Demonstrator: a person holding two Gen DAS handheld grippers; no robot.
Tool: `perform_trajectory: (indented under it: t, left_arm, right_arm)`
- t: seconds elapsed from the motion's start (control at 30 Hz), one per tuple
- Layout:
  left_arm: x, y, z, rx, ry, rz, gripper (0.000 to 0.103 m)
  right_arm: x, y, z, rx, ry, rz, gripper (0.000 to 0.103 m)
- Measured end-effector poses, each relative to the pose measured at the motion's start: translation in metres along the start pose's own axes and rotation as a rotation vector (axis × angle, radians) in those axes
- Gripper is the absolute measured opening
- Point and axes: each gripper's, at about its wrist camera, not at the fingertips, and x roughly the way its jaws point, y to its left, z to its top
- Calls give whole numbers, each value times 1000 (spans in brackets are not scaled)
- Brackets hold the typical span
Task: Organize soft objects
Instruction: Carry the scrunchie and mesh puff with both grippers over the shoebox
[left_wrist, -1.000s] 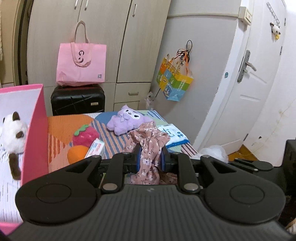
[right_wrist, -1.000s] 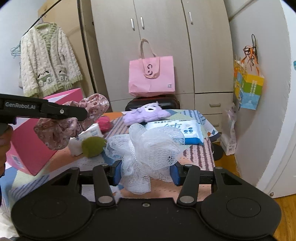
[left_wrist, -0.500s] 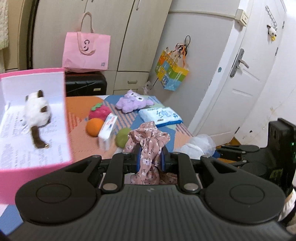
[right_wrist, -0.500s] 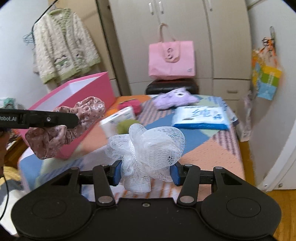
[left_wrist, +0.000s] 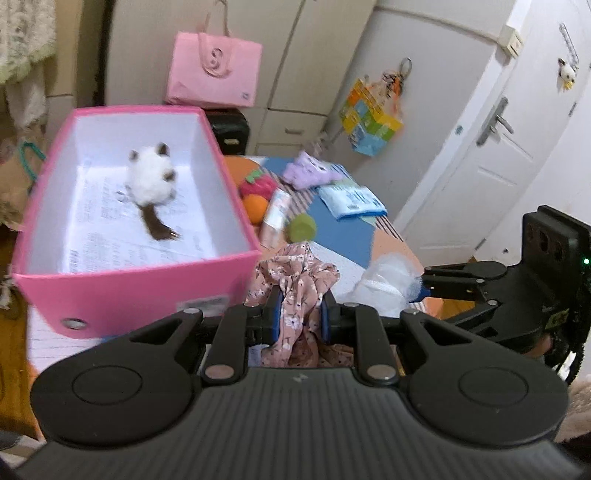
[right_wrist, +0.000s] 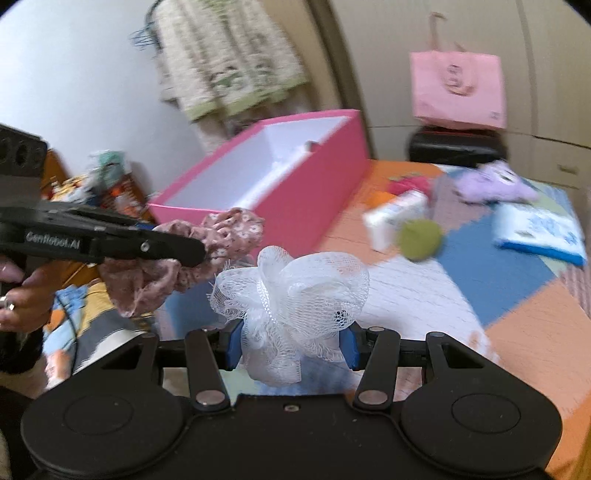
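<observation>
My left gripper (left_wrist: 298, 319) is shut on a pink floral scrunchie (left_wrist: 297, 284), held in the air just off the near right corner of the open pink box (left_wrist: 129, 288). A white and brown plush cat (left_wrist: 151, 184) lies inside the box. My right gripper (right_wrist: 291, 341) is shut on a white mesh bath pouf (right_wrist: 291, 295), above the patchwork mat and right of the box (right_wrist: 314, 192). From the right wrist view the left gripper (right_wrist: 177, 249) comes in from the left with the scrunchie (right_wrist: 207, 240). On the mat lie a purple plush (left_wrist: 312, 173), a strawberry plush (left_wrist: 258, 182), an orange ball (left_wrist: 255, 206) and a green ball (left_wrist: 303, 227).
A tissue pack (left_wrist: 351, 197) and a small white carton (left_wrist: 277, 214) lie on the mat (right_wrist: 498, 273). Behind stand a black suitcase (left_wrist: 229, 133) with a pink tote bag (left_wrist: 214, 70), wardrobes and a white door (left_wrist: 491, 155). A hand (right_wrist: 22, 295) holds the left tool.
Both grippers have risen and swung left toward the pink box, each holding its item. The box's inside and the plush cat now show fully in the left wrist view.
</observation>
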Motion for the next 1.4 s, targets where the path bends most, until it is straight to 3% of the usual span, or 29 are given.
perform_trajectory:
  t: [0.33,0.57,0.67,1.1,1.4]
  left_arm:
    - [-36,14,30,73,-107,105,18]
    - [-31,37,49,80,-171,143,18]
    - [-22,51,58,74,-182,164,18]
    - [61,130,88,-12,-22,239,18]
    - [97,137,91,65,52,286,18]
  right_arm:
    - [19,56,60,-188,-53,74,56]
    - [47,75,93,-314,-111,43,56]
    - [64,71,109,-338,-100,69,56]
    - [169,48,156,-471,118,62,59]
    - [208,43,161,-573,256,11,62]
